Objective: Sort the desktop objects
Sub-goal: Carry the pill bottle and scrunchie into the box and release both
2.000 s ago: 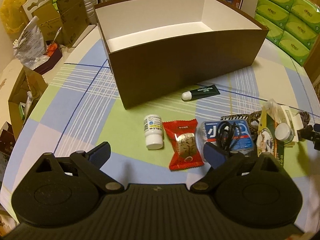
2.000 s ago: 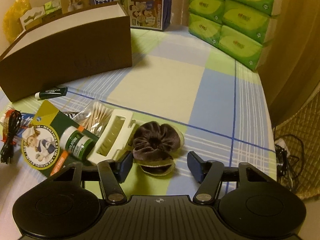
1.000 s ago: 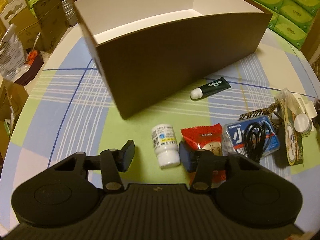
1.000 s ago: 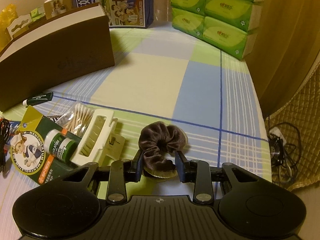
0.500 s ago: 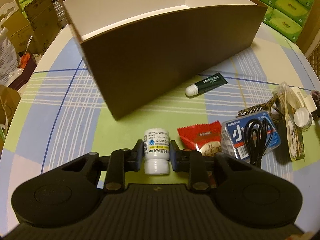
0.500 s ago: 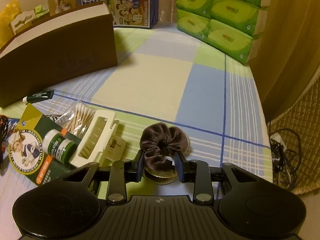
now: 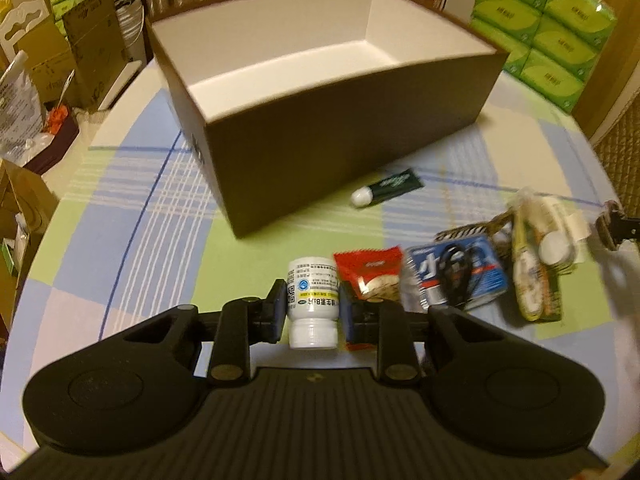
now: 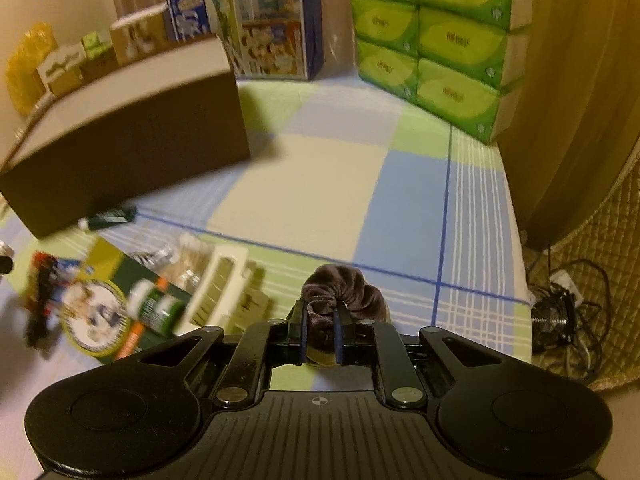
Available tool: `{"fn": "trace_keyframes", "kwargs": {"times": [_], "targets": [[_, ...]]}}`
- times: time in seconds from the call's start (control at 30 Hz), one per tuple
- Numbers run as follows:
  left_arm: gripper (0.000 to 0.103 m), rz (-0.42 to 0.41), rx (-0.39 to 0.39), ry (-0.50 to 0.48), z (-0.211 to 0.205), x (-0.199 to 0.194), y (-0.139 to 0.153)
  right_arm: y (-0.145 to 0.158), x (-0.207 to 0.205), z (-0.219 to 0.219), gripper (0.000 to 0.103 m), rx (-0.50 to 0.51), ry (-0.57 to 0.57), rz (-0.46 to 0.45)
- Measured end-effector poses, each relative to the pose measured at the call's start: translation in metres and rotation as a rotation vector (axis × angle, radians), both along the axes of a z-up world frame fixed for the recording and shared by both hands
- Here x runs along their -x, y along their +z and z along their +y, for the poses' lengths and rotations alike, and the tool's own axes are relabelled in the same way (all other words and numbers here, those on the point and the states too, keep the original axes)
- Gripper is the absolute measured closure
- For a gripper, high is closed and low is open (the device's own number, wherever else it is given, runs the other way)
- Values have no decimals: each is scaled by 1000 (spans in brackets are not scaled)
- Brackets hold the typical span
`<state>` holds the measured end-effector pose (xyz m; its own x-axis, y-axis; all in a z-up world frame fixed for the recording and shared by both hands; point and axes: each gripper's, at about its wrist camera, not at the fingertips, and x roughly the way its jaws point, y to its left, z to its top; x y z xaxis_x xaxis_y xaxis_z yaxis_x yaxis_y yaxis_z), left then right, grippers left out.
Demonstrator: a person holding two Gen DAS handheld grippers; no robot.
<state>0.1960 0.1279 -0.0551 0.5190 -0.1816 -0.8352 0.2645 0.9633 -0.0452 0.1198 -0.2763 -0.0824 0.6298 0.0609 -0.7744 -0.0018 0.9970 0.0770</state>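
White pill bottle point(image 7: 313, 302), cap toward the camera, is pinched between the pads of the left tongs point(image 7: 313, 311); whether its base clears the checked cloth of the worktop point(image 7: 132, 216) cannot be told. The left jaws have just closed in onto the bottle. Just right of the bottle lies a red snack packet point(image 7: 370, 270), partly behind the right-hand pad, then a blue tissue pack point(image 7: 456, 276) with a black cable point(image 7: 454, 274) coiled on it, then a blurred heap of small packets toward the worktop's right edge. Brown box point(image 7: 348, 136), open top with white lining, stands toward the far side of the worktop; nothing shows in the part of its interior that is visible. A dark green tube point(image 7: 386, 192) with a white cap lies just in front of the box's near wall. Right tongs point(image 8: 321, 334) are pinching a brown velvet scrunchie point(image 8: 346, 292); their jaws have just been closing, with the fabric squeezed between the pads and bulging out above them. To its left lie a cream hair claw point(image 8: 224, 288), a bag of cotton swabs point(image 8: 188, 254) and a green carded jar point(image 8: 154, 306), blurred. Green tissue packs point(image 8: 432, 36) are stacked at the worktop's far right corner.
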Motion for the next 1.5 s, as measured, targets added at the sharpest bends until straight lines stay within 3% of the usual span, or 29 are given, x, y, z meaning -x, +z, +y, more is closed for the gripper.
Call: {"fn": "trace_keyframes", "kwargs": {"times": [0.37,0.87,1.2,1.5], "targets": [[81,-69,33,-71,-17,-7,47,59,-10,31,94,-92,158,-109],[81,-173,51,-129,-42,-69,93,110,-99,115,94,-88,441,-234],[81,-178,59,-127,-50,-133,102,112,-175,145,94,-71,517,-221],[81,-103,89,-122,-54,-175,79,76,-226,161,94,-70,563,-101]]}}
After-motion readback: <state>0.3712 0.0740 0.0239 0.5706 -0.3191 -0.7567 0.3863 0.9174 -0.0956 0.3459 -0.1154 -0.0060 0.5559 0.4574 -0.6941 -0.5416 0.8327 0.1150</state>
